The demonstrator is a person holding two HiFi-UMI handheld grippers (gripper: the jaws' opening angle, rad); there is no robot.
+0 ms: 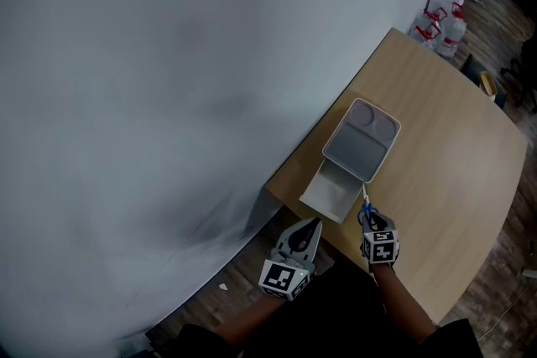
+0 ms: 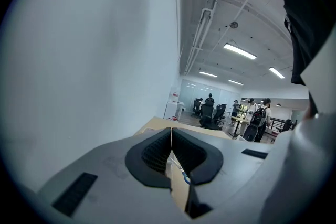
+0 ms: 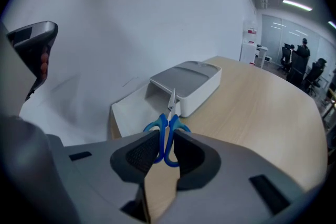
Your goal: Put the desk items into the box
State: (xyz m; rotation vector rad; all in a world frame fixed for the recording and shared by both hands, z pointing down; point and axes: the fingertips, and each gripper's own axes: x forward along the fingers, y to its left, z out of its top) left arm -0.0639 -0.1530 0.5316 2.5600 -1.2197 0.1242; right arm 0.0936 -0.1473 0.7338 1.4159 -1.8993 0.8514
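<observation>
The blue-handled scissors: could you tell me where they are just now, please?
The scissors sit low centre in the right gripper view, clamped by their handles in the right gripper, blades pointing at the white box just ahead.

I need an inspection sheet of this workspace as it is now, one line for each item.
Surface: wooden desk, mostly bare.
Job's things: white box near the desk's wall-side edge; blue-handled scissors pointing toward it.
Clutter: nothing seen.
Grippers: right hand-held gripper shut on the scissors' handles; left hand-held gripper shut, empty.
Cables: nothing seen.
Surroundings: white wall, water jugs on the floor, office chairs and people far behind.
</observation>
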